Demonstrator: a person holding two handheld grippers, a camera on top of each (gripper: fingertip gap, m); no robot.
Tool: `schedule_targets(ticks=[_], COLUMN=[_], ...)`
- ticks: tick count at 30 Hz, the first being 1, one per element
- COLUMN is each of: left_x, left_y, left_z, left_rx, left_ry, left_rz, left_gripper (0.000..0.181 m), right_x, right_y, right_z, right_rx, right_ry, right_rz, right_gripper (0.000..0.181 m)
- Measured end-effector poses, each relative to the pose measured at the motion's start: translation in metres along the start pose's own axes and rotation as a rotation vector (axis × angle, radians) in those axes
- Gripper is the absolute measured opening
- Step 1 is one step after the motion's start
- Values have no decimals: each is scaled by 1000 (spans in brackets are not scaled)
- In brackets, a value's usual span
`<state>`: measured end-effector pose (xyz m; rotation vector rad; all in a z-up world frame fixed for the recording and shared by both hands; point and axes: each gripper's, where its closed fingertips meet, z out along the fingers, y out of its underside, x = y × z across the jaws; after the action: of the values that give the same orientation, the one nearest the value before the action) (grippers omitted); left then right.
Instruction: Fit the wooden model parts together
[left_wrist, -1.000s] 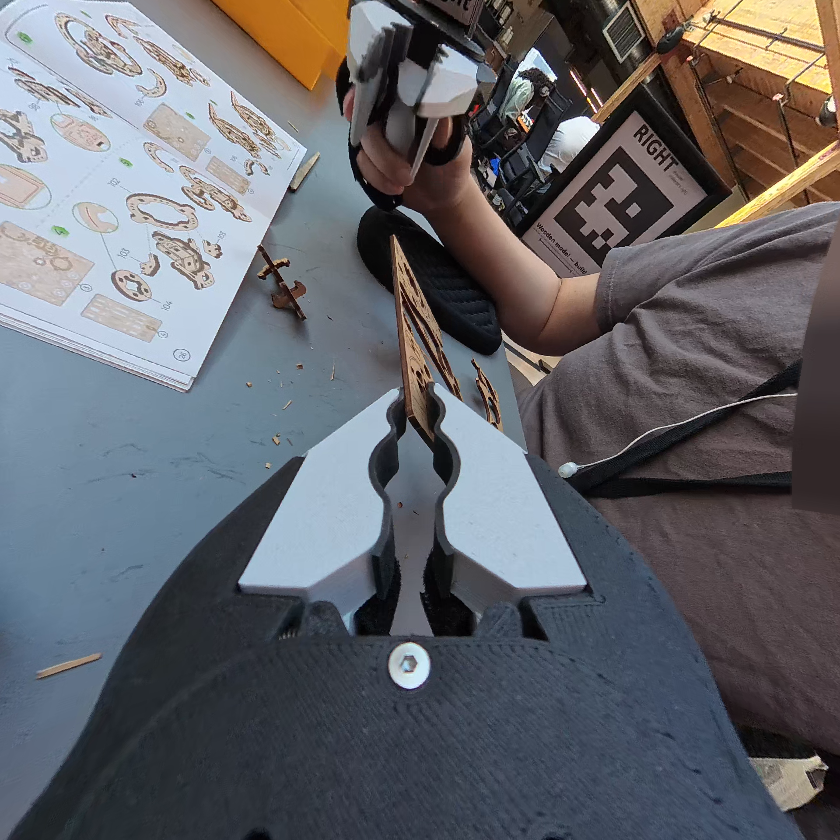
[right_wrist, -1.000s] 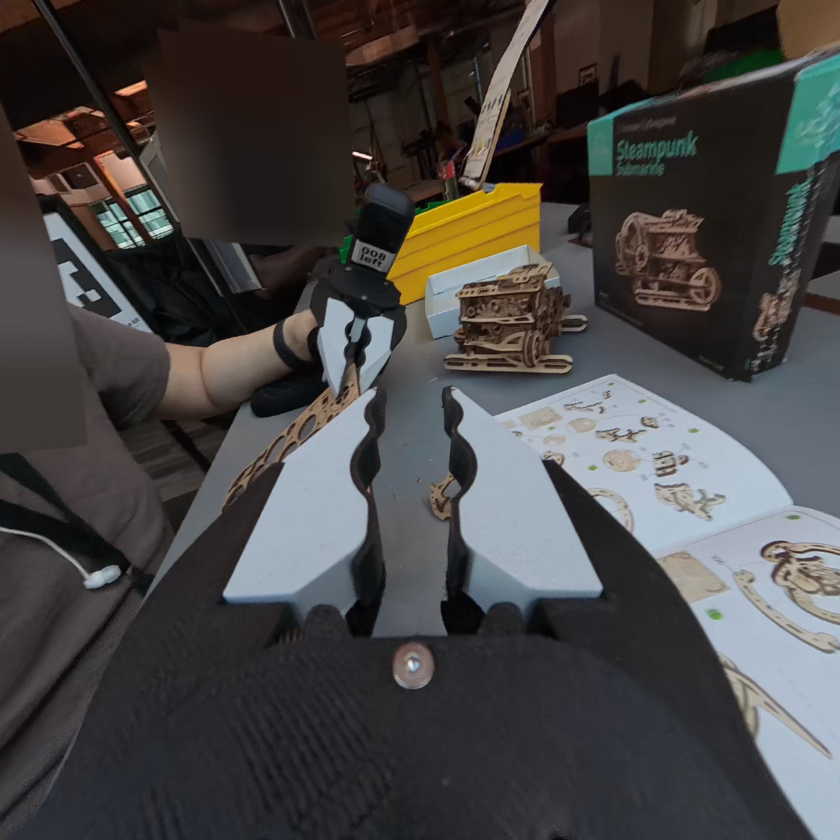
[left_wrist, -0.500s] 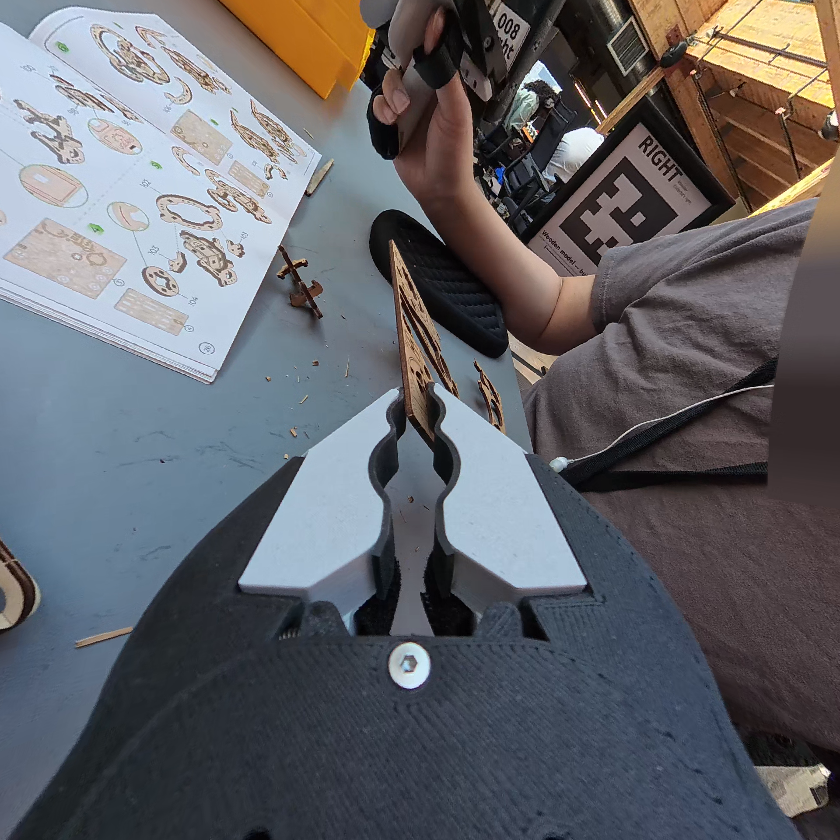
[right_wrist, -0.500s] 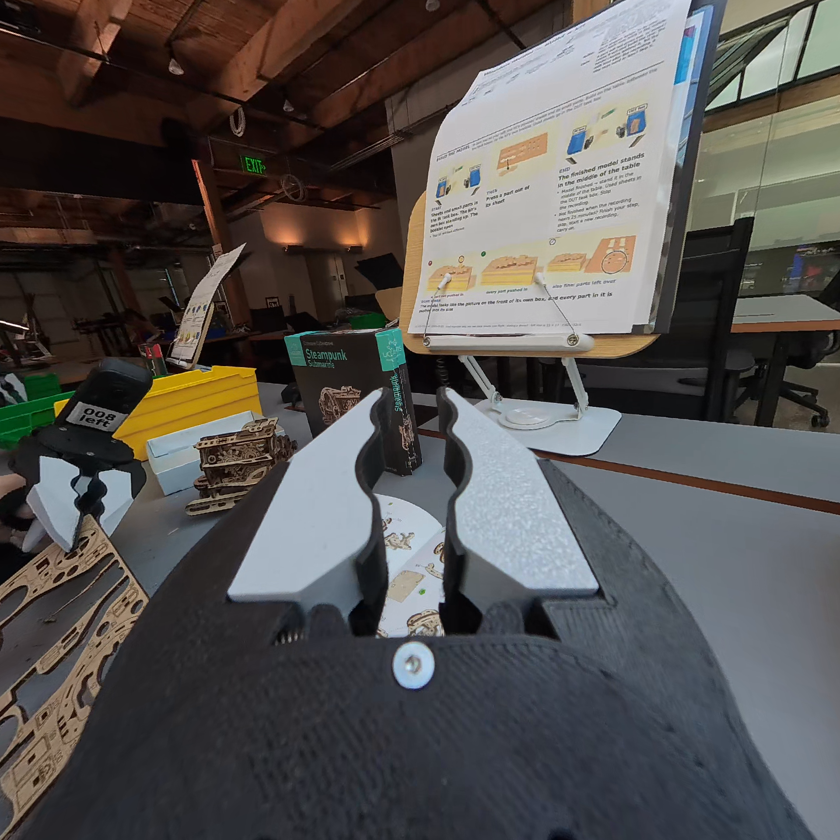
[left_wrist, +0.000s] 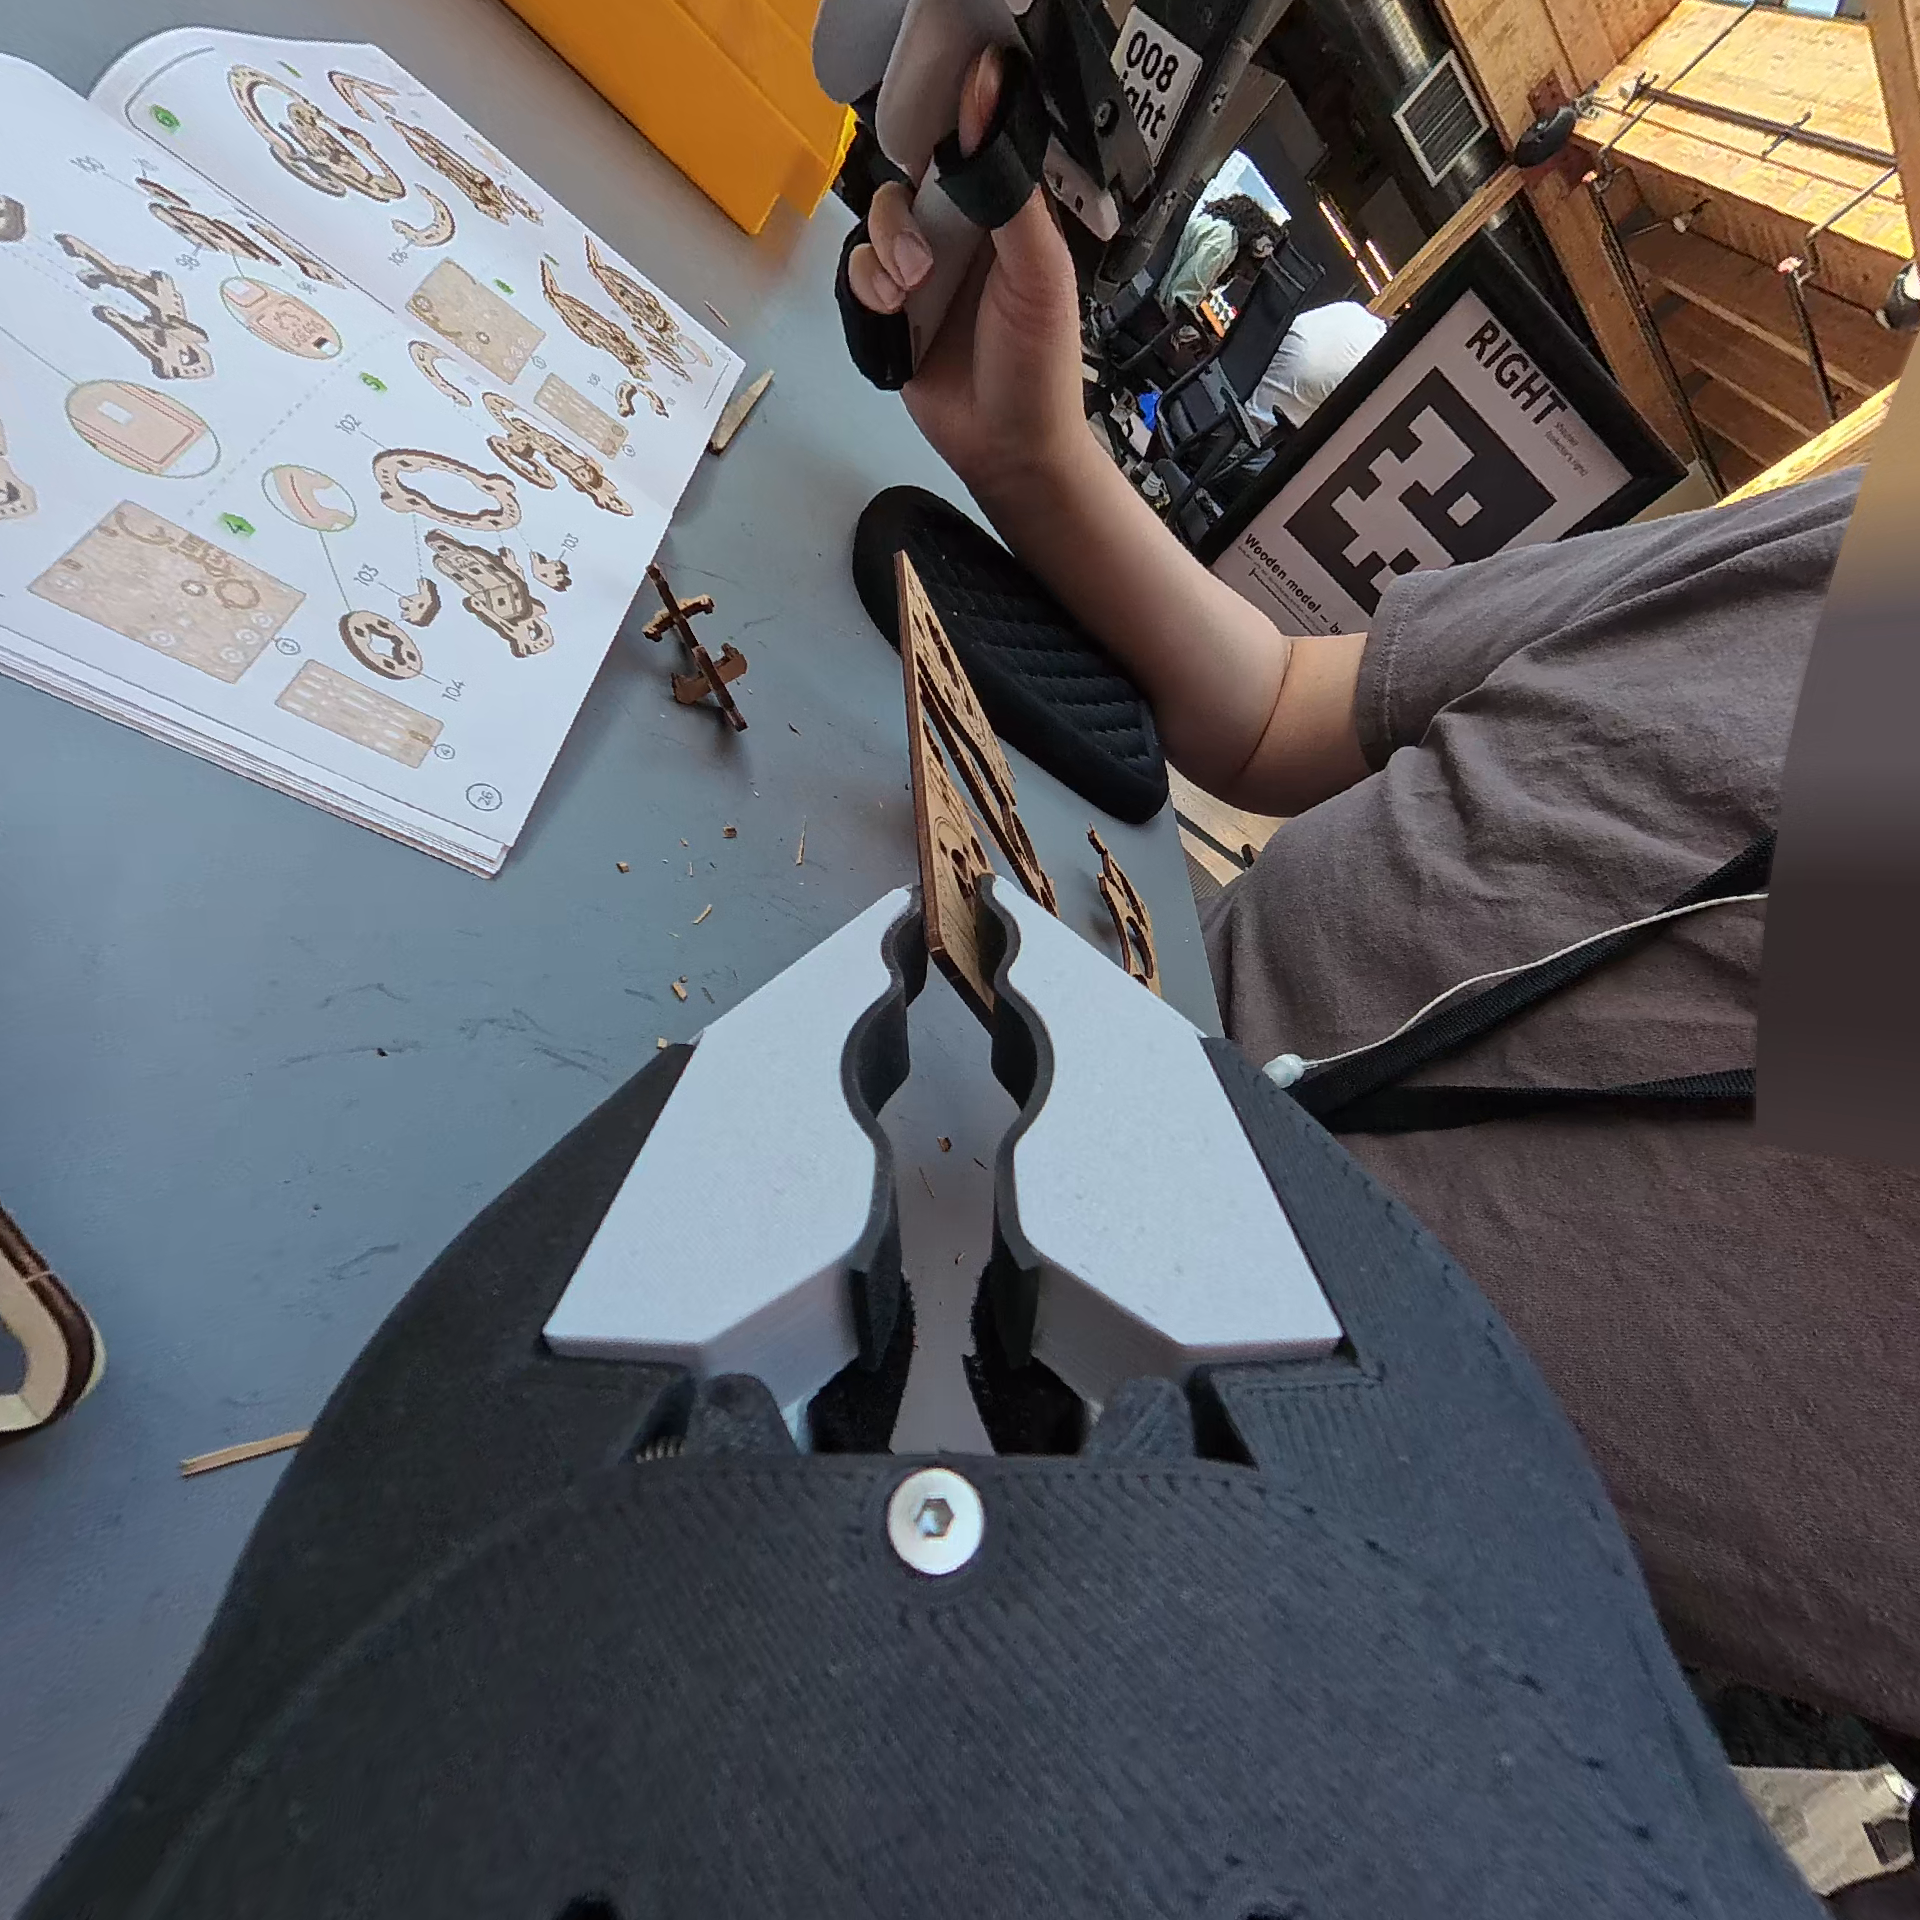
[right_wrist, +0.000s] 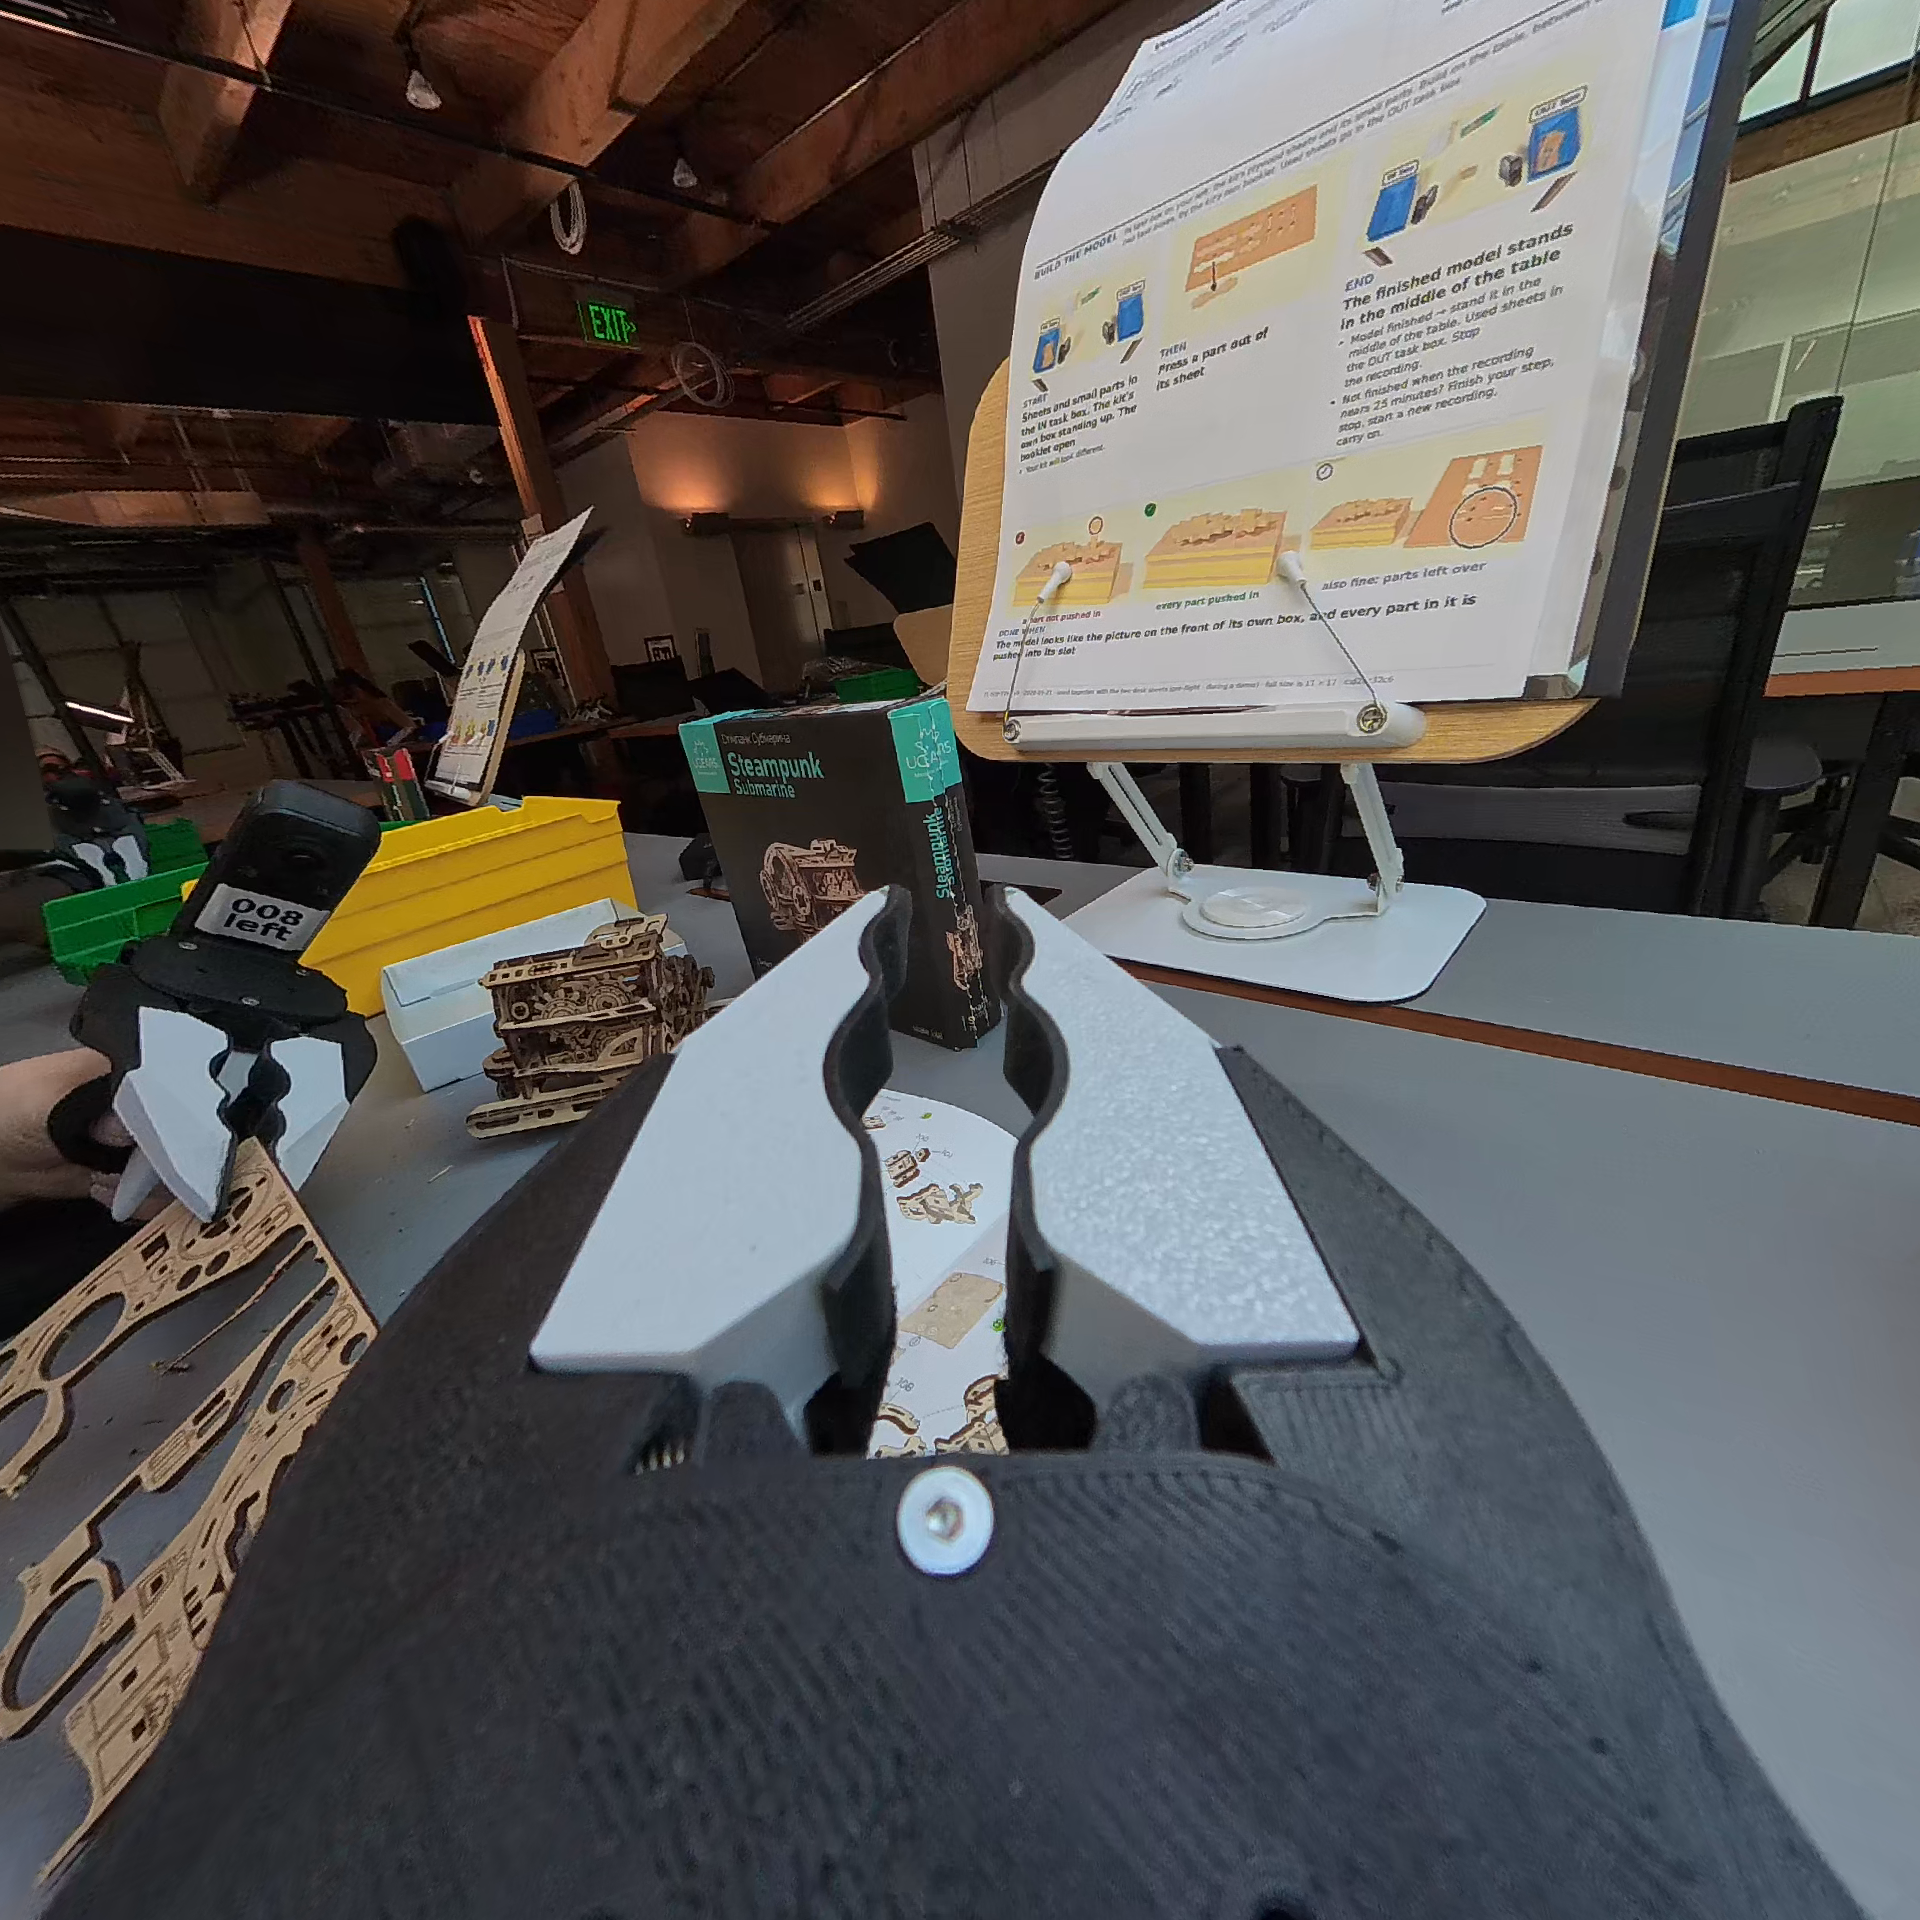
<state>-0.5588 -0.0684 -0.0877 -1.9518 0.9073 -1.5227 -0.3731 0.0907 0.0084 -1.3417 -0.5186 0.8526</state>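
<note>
My right gripper (right_wrist: 948, 914) has swung up off the table, parted and empty, while my left gripper (left_wrist: 951, 920) still pinches the wooden sheet (left_wrist: 951, 769) upright, so no part is being fitted.

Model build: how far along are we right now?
Done: a partly built model stands by the white box, and the wooden sheet has many empty cutouts. In hand: the left claw grips that sheet on edge; the right claw is open and empty, raised off the table. Left: a small cross-shaped piece and a curved piece lie loose, unfitted.
</note>
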Motion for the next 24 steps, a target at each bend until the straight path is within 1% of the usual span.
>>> schedule_targets(ticks=[24], left_x=[-2], left_y=[0], left_z=[0], left_rx=[5], left_ry=[-9], left_rz=[-1], left_gripper=[6], right_x=[2], right_y=[7], right_z=[4], right_rx=[-22], right_ry=[-11], right_rz=[36], right_gripper=[13])
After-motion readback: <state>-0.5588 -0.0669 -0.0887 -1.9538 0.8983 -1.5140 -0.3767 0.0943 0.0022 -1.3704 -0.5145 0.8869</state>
